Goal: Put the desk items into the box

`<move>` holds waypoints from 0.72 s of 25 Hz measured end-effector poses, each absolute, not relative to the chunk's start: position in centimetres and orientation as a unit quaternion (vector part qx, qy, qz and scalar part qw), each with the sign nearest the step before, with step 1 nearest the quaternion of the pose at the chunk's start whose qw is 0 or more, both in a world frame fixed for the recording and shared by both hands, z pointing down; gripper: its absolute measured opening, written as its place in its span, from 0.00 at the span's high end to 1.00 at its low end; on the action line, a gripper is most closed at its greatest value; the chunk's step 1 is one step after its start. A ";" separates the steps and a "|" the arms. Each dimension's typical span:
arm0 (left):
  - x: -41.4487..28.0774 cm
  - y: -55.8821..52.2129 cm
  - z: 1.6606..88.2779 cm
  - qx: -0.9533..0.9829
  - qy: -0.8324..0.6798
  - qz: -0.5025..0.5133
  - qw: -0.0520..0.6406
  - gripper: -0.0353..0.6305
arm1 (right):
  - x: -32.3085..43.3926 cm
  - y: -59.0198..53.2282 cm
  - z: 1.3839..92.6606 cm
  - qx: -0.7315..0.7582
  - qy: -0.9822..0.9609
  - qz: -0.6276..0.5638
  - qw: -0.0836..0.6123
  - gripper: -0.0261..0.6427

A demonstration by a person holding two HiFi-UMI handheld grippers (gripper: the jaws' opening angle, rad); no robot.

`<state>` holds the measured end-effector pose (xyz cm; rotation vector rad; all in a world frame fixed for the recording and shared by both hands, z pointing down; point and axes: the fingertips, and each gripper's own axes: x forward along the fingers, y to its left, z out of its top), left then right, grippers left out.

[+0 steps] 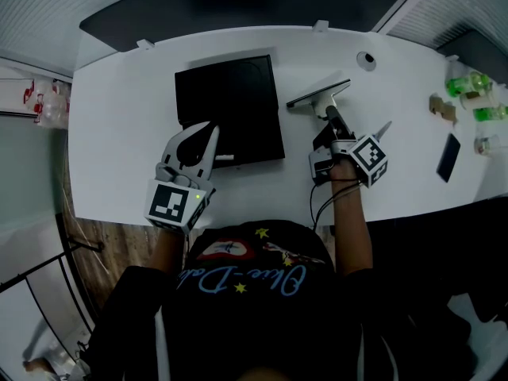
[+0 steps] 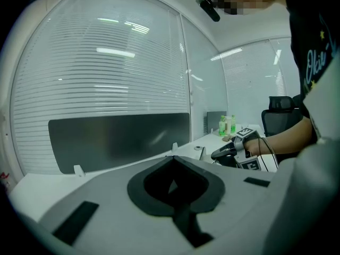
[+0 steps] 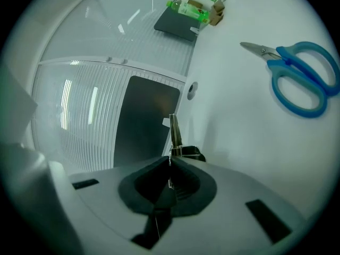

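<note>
Grasp step: right tongs clamp the clip; left tongs together, empty. Next, it likely goes left into the box.

Head view overhead — gripper views (low) share the desk.

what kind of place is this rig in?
Most likely an office. There is a white desk with a dark divider panel along its back edge, slatted blinds behind it, and a black office chair further along.
</note>
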<state>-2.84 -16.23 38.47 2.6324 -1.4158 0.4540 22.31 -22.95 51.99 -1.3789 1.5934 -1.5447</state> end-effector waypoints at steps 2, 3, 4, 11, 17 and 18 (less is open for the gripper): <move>-2.8 -16.2 38.3 0.872 -0.466 0.140 0.055 0.93 | 22.3 -22.9 51.5 -0.508 0.593 -0.567 0.263 0.94; -2.8 -16.1 38.4 0.871 -0.467 0.142 0.056 0.93 | 22.3 -22.9 51.3 -0.508 0.595 -0.564 0.263 0.94; -2.9 -16.1 38.4 0.869 -0.469 0.148 0.057 0.93 | 22.3 -22.9 51.0 -0.508 0.597 -0.562 0.264 0.94; -2.6 -15.8 37.8 0.870 -0.468 0.148 0.048 0.93 | 22.5 -22.5 49.0 -0.512 0.619 -0.537 0.259 0.94; -2.3 -15.4 37.5 0.870 -0.467 0.150 0.043 0.93 | 23.0 -21.9 47.1 -0.509 0.637 -0.516 0.263 0.94; -2.3 -15.4 37.4 0.871 -0.468 0.147 0.041 0.93 | 23.1 -21.8 46.8 -0.510 0.640 -0.512 0.262 0.94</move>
